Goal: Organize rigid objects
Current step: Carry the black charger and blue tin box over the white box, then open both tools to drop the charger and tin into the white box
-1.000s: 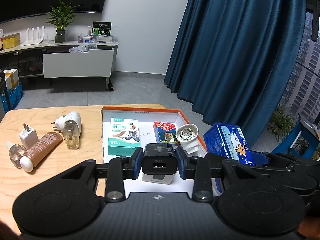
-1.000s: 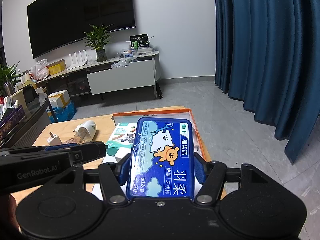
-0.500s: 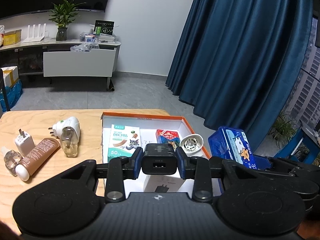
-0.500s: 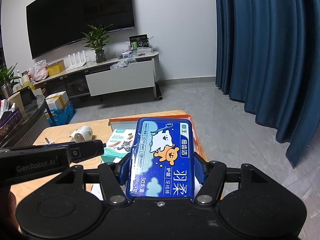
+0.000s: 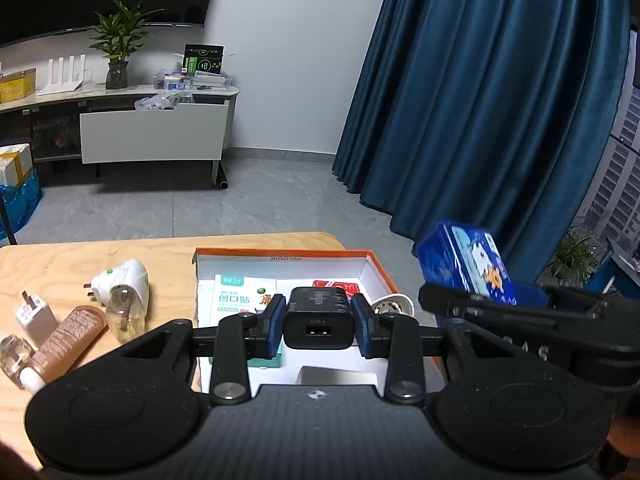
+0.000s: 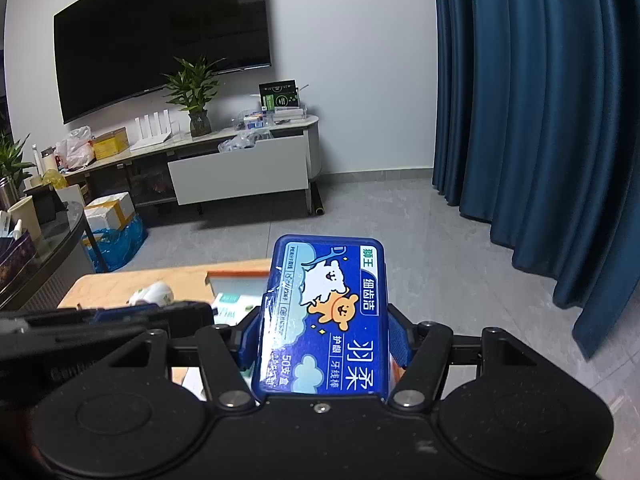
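In the left wrist view, my left gripper is closed narrow on a black charger, one blue pad on each side of it. Compared with a second ago, the tray and the things in it sit lower and closer under my fingers, and the white box below the charger is now half hidden by my own gripper. I judge that I am carrying the charger over the tray and have not yet set it down. On the charger I can read "USB-A". On the green and white box in the tray there are the characters "创口贴". The tray's inner edge has small print that looks like "33x23x12.5x5cm", though it is hard to read. On the table to the left lie a white plug, a brown tube and a white plug-in bottle.

In the right wrist view, my right gripper holds a blue box with its fingers rather wide, and the grip is the same as before. The table edge has sunk in the picture, so I think both hands go together toward the tray. The blue box says "狮王", "细齿洁", "羽柔", "牙线棒" and "50支盒".
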`<action>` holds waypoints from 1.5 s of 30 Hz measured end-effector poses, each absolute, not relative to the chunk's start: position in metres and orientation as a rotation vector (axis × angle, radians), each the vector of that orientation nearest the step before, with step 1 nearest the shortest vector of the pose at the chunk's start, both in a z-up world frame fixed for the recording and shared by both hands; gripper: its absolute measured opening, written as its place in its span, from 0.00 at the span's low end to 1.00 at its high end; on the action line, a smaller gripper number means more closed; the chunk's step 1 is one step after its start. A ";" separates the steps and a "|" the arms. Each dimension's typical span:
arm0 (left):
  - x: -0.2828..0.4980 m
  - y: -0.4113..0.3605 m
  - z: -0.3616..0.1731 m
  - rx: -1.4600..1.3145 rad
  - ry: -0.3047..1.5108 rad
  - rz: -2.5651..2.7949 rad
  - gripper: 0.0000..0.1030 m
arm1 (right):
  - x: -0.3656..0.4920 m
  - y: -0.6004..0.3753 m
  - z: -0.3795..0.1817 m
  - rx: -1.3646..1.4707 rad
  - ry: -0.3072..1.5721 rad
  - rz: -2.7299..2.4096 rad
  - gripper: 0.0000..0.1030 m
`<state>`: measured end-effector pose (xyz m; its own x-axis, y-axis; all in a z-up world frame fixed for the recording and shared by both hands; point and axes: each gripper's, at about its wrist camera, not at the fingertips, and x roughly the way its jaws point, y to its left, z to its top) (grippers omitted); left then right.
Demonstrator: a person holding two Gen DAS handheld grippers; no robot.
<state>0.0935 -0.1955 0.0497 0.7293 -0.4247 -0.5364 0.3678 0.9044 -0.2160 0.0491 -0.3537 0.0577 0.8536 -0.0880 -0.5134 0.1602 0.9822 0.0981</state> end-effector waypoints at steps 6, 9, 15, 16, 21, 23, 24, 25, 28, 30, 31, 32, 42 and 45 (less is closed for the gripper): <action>0.103 -0.201 0.047 -0.086 0.622 -0.435 0.35 | 0.068 -0.362 0.061 0.152 0.543 -0.123 0.72; 0.107 -0.203 0.047 -0.085 0.630 -0.439 0.35 | 0.078 -0.365 0.061 0.167 0.555 -0.116 0.72; 0.114 -0.209 0.044 -0.079 0.642 -0.454 0.35 | 0.096 -0.368 0.058 0.183 0.585 -0.099 0.72; 0.115 -0.211 0.043 -0.079 0.644 -0.456 0.35 | 0.099 -0.368 0.057 0.182 0.592 -0.096 0.72; 0.123 -0.217 0.038 -0.070 0.656 -0.469 0.35 | 0.111 -0.370 0.052 0.199 0.621 -0.089 0.72; 0.125 -0.218 0.036 -0.074 0.664 -0.471 0.35 | 0.115 -0.370 0.050 0.199 0.633 -0.088 0.72; 0.126 -0.219 0.035 -0.073 0.666 -0.472 0.35 | 0.117 -0.370 0.048 0.200 0.639 -0.088 0.72; 0.127 -0.219 0.035 -0.071 0.667 -0.472 0.35 | 0.120 -0.370 0.048 0.203 0.645 -0.088 0.72; 0.130 -0.220 0.032 -0.072 0.679 -0.478 0.35 | 0.126 -0.372 0.044 0.211 0.660 -0.090 0.72; 0.131 -0.222 0.031 -0.066 0.685 -0.480 0.35 | 0.130 -0.374 0.041 0.218 0.670 -0.092 0.72; 0.132 -0.222 0.030 -0.065 0.688 -0.483 0.35 | 0.132 -0.374 0.040 0.220 0.674 -0.095 0.72; 0.133 -0.222 0.029 -0.065 0.691 -0.485 0.35 | 0.133 -0.375 0.038 0.221 0.677 -0.097 0.72; 0.139 -0.229 0.023 -0.060 0.716 -0.502 0.35 | 0.149 -0.380 0.025 0.230 0.708 -0.121 0.72; 0.141 -0.232 0.020 -0.057 0.726 -0.508 0.35 | 0.152 -0.381 0.022 0.228 0.717 -0.125 0.72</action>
<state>0.1409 -0.2319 0.0202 0.6324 -0.4630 -0.6210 0.4241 0.8778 -0.2226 0.1518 -0.3811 0.0223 0.7474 -0.0354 -0.6634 0.1914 0.9677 0.1641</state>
